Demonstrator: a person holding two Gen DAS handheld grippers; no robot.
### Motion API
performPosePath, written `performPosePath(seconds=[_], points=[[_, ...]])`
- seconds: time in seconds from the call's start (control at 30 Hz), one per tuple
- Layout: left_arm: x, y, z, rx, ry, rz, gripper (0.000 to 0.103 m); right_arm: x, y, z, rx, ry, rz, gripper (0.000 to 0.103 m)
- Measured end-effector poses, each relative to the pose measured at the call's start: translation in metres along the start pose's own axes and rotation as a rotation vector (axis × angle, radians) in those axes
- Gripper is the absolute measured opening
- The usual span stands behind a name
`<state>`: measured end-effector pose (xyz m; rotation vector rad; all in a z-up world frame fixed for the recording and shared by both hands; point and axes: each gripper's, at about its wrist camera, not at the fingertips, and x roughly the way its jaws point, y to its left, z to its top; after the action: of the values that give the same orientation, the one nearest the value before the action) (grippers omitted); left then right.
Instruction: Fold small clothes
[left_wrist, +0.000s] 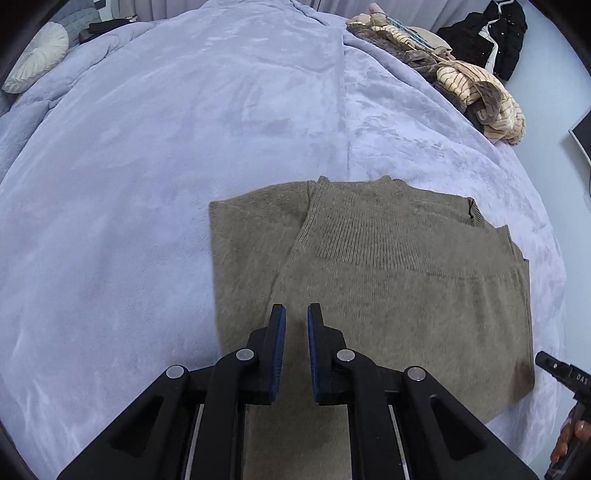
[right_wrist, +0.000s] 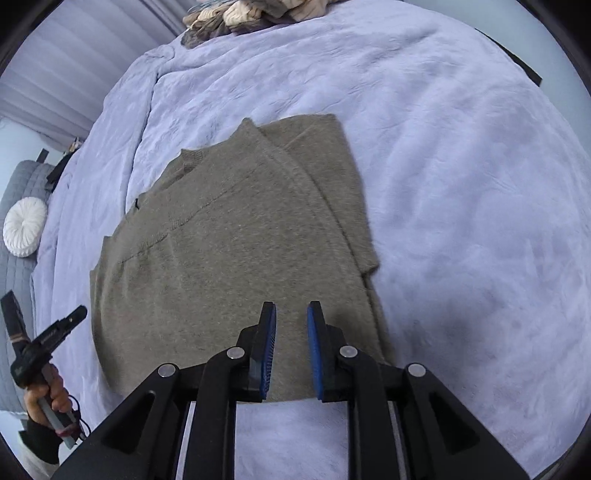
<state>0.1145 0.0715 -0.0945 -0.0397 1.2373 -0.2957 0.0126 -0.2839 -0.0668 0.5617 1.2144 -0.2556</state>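
Observation:
A taupe knit sweater lies flat on the lavender blanket, its sleeves folded in over the body. It also shows in the right wrist view. My left gripper is open and empty, hovering over the sweater's near edge. My right gripper is open and empty, above the sweater's near right corner. The left gripper shows at the left edge of the right wrist view, held in a hand. The right gripper's tip shows at the right edge of the left wrist view.
A pile of striped cream and brown clothes lies at the bed's far right edge. A round white cushion sits at the far left. A black jacket hangs beyond the bed. The lavender blanket spreads wide around the sweater.

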Motion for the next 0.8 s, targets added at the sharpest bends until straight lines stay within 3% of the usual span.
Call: performPosePath(seconds=[0.17, 0.3, 0.4, 0.47, 0.67, 0.8], points=[[0.033, 0.012, -0.004, -0.014, 0.049, 0.095, 0.013, 0.043, 0.002, -0.001, -0.041, 0.091, -0.056, 0.019], [0.023, 0.031, -0.008, -0.058, 0.066, 0.051, 0.013, 0.05, -0.017, -0.005, -0.024, 0.106, -0.064, 0.008], [0.005, 0.032, -0.013, -0.024, 0.052, 0.073, 0.013, 0.037, -0.021, -0.009, -0.006, 0.101, -0.071, 0.01], [-0.012, 0.033, -0.022, -0.022, 0.038, 0.043, 0.013, 0.029, -0.017, -0.012, -0.011, 0.099, -0.054, 0.012], [-0.04, 0.02, -0.06, -0.009, 0.037, -0.01, 0.013, 0.027, 0.027, -0.04, -0.08, 0.138, 0.042, 0.013], [-0.022, 0.02, -0.094, -0.035, 0.125, 0.023, 0.013, 0.044, 0.066, -0.062, -0.178, 0.194, 0.076, 0.013]])
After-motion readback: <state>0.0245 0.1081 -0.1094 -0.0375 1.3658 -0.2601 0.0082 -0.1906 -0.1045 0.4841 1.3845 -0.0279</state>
